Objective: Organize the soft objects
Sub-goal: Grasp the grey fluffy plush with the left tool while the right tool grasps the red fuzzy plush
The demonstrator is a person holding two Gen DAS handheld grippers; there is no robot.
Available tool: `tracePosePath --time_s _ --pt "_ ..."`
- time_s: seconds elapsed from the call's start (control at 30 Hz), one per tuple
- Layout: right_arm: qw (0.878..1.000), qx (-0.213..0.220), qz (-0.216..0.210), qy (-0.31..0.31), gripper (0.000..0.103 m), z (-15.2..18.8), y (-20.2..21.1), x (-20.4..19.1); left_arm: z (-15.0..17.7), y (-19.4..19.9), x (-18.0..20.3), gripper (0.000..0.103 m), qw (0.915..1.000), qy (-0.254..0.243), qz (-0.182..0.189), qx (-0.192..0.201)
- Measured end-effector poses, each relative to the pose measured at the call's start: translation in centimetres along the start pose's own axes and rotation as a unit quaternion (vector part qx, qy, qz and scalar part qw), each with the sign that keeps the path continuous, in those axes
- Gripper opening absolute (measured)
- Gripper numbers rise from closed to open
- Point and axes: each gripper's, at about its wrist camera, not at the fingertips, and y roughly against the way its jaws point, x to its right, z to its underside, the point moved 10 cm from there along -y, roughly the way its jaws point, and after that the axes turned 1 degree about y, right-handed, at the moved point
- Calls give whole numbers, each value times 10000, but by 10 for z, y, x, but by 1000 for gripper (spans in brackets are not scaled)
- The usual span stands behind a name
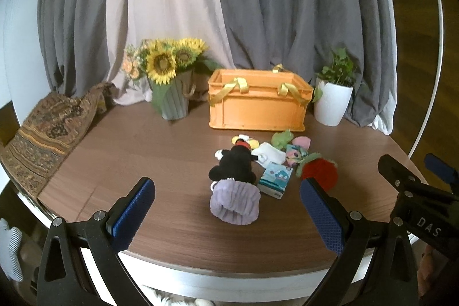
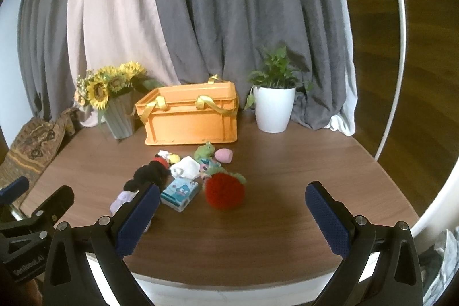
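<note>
Soft stuff: small pile on the tabletop (image 1: 143, 162), just in front of the orange crate (image 1: 258, 105), probably staged for dropping in.
Nearest: purple scrunchie (image 1: 234, 202), black plush (image 1: 233, 162) touching it.
Left hand-held gripper (image 1: 226, 208): spread wide, holding nothing, lined up on the scrunchie.
Right hand-held gripper (image 2: 232, 214): also released, empty, facing the red pom-pom (image 2: 224, 191).

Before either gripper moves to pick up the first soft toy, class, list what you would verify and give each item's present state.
1. Left gripper open, holding nothing: ok.
2. Right gripper open, holding nothing: ok.
3. Orange plastic crate has an open top: ok.
4. Crate has room inside: cannot tell, interior hidden.
5. Fuzzy red ball lies unobstructed at the pile's edge: ok.
6. Black mouse plush is free of the lilac ruffled band: not ok, they touch.
</note>
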Motion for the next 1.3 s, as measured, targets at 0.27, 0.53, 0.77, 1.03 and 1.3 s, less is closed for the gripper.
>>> tracePosePath --time_s 0.27,0.53,0.77,1.03,1.3 --pt "9997 -229 -104 -10 103 13 -56 -6 18 -48 -8 103 9992 183 -192 -292" --pt "9988 -441 -208 19 103 27 -113 -7 39 -97 -7 98 9975 221 -297 -604" --pt "9976 -652 -218 6 103 41 -160 -7 57 -134 -7 93 9952 345 -265 -874" --pt "9933 -1089 -338 -209 95 57 -199 -8 68 -160 -3 80 9929 462 -115 -1087" --pt "9890 -1397 -420 -231 79 68 -220 -12 72 -169 6 59 9909 494 188 -1241"
